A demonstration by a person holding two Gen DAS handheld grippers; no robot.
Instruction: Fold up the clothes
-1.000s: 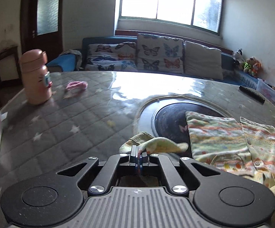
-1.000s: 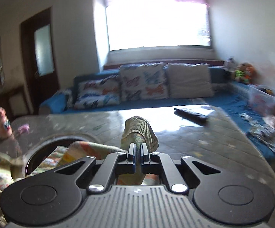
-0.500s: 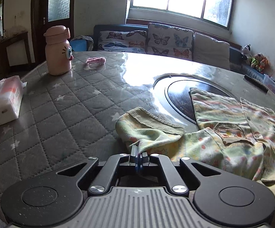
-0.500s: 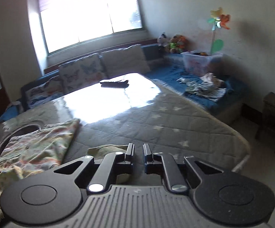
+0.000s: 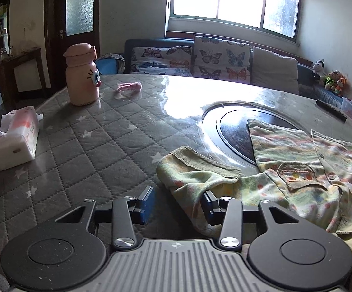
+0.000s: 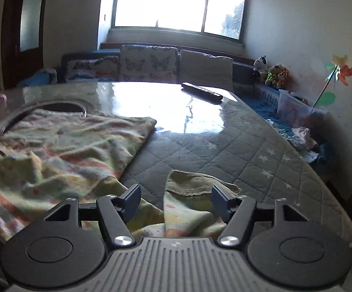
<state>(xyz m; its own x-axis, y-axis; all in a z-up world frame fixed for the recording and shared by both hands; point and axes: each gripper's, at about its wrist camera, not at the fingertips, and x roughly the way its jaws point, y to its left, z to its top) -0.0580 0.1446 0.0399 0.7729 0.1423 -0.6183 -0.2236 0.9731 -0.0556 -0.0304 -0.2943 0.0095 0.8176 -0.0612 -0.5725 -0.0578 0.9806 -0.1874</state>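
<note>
Claws on both sides now stand spread apart; half a second ago the left one was pressed together on a sleeve and the right one had only just parted. The left claw hangs low over the bench, and the left sleeve of the shirt, which it held before, lies loose on the quilted cover, with its ribbed cuff pointing toward the dark round inset. The right claw sits just behind the other sleeve, which rests flat with its cuff facing the far end of the bench. The shirt's body spreads out between the two sleeves, rumpled near the collar.

To the left of the shirt, the quilted cover runs bare as far as a tissue pack at the near left edge, a pink bottle and a pink hair tie at the far left. On the right, the cover is bare up to the curved right rim, and a remote control lies near the far edge.
</note>
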